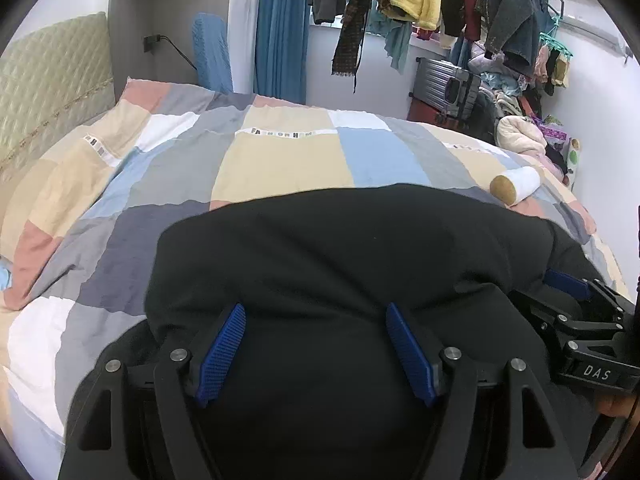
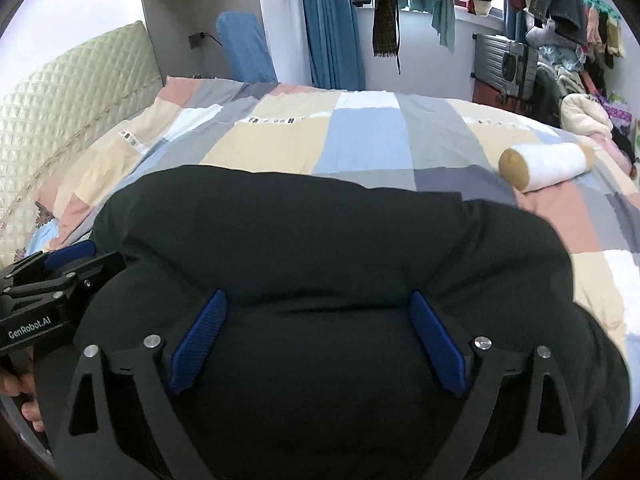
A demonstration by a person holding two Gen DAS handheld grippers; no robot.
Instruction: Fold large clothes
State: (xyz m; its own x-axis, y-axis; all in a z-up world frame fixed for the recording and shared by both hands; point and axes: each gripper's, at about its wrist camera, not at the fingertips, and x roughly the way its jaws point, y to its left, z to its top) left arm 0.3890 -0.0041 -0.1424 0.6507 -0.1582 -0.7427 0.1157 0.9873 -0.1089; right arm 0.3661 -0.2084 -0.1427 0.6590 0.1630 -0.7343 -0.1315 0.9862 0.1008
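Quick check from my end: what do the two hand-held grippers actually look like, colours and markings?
Both match: the left hand-held gripper and right hand-held gripper have matte black frames with triangular cut-outs, silver pivot pins and ribbed blue finger pads. Bodies carry white lettering, "GenRobot.AI" and "DAS". No cables visible.

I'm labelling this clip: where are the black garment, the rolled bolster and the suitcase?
black garment [image 2: 320, 240]: right wrist view, middle of the fabric.
rolled bolster [image 2: 554, 165]: right wrist view, white wrapped body.
suitcase [image 1: 444, 84]: left wrist view, ribbed grey shell.
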